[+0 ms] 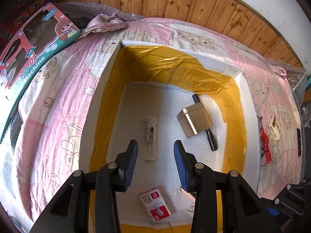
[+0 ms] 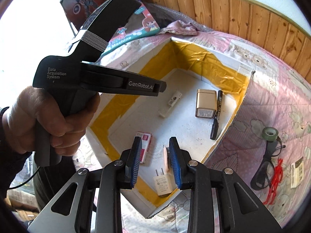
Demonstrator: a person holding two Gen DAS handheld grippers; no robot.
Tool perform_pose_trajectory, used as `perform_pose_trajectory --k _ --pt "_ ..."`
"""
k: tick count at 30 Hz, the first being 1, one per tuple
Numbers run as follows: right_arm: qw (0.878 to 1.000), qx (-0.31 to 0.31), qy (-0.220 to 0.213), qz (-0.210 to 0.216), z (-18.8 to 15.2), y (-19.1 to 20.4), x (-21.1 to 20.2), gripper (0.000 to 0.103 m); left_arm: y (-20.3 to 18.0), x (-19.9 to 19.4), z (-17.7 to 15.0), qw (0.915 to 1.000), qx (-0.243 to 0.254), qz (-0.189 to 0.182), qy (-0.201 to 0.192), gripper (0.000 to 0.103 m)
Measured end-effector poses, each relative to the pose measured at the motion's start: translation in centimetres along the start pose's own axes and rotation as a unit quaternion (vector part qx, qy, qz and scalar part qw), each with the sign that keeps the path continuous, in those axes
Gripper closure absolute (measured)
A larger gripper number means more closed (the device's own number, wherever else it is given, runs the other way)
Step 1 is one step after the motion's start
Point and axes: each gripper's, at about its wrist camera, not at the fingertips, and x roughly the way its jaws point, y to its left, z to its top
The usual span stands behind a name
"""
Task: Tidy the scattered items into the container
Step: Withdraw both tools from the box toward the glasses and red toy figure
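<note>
Inside the white foam box point(image 1: 101, 89), whose walls are lined with crinkled yellow tape, the tidied items are seen lying on a grainy white floor. Nearest the left gripper point(image 1: 155, 163), which is held wide open and empty above the box, a small red and white staple box point(image 1: 155, 203) lies flat. Beyond it a slim white rectangular stick point(image 1: 151, 136) is laid lengthwise, and further to the right a brushed gold metal tin point(image 1: 194, 119) rests across a black marker pen point(image 1: 211, 139). The box itself is set on a quilted pink bedcover point(image 1: 58, 106) printed with bears.

In the right wrist view, the right gripper point(image 2: 155, 165) is likewise seen parted with nothing between its ribbed blue pads point(image 2: 176, 167); a white plug adapter point(image 2: 162, 184) with two flat prongs lies in the near corner of the box just below it. The left gripper's handle is gripped by a hand point(image 2: 44, 120) to the left of the box. Outside the box, on its right, a roll of greenish tape point(image 2: 270, 134), dark-framed glasses point(image 2: 262, 172), a tangle of red string point(image 2: 276, 178) and a small printed card point(image 2: 297, 171) remain scattered on the cover.
</note>
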Motion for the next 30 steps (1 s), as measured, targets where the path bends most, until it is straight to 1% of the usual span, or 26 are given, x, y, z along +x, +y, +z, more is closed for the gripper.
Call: perform_pose_trajectory --k 4,8,10,14,18,25,30 --pt "0.999 0.009 -0.035 0.018 -1.6 0.1 -1.9 0.075 -1.8 -3.5 -1.3 0.9992 0.006 -0.012 -0.038 0.063" --pt "0.996 0.044 -0.068 0.04 -3.7 -1.4 -3.8 0.075 -4.4 -6.6 -3.7 0.9968 0.033 -0.022 -0.069 0.063" --pt "0.994 0.066 -0.077 0.052 -4.7 -2.5 -4.5 0.075 -5.9 -7.8 -5.0 0.995 0.044 -0.035 -0.082 0.063" --pt "0.988 0.106 -0.089 0.072 -6.2 -4.7 -5.8 0.073 -8.9 -8.8 -7.1 0.9933 0.058 -0.058 -0.081 0.063" --pt "0.984 0.126 -0.103 0.073 -7.4 -6.3 -7.6 0.073 -11.9 -9.0 -8.5 0.9918 0.075 -0.065 -0.08 0.063" --pt "0.977 0.161 -0.124 0.062 -9.7 -10.0 -10.4 0.072 -16.6 -8.3 -9.8 0.9894 0.097 -0.081 -0.071 0.063" --pt "0.974 0.184 -0.128 0.041 -11.7 -13.1 -11.8 0.072 -19.2 -7.2 -10.1 0.9888 0.102 -0.088 -0.064 0.059"
